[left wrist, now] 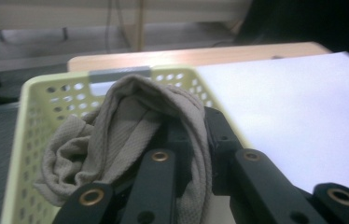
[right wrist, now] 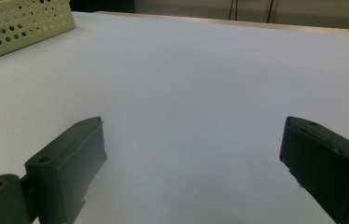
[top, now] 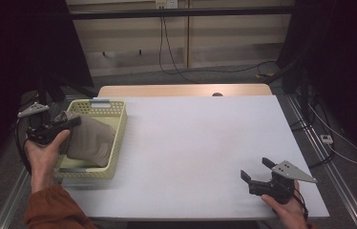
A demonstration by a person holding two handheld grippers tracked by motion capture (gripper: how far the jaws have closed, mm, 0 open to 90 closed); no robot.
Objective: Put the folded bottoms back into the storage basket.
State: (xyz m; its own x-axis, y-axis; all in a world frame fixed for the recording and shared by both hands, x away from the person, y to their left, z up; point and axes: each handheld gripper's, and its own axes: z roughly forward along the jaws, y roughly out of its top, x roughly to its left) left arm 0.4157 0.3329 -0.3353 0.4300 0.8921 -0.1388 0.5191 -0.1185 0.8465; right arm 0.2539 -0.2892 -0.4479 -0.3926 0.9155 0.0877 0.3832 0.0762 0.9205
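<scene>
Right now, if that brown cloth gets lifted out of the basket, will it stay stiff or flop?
Probably flop: the cloth bunches in soft folds where the left gripper pinches it. It looks light, and its knit texture should resist slipping. It sags into the basket.

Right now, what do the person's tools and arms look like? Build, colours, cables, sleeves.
Both are black hand-held two-jaw tools. The left tool carries a grey three-cornered plate and brass-coloured pivot rings. The right tool has blocky black jaws, a like grey plate with small holes, and a black cable by the hand. A rust-orange sleeve covers the left forearm.
</scene>
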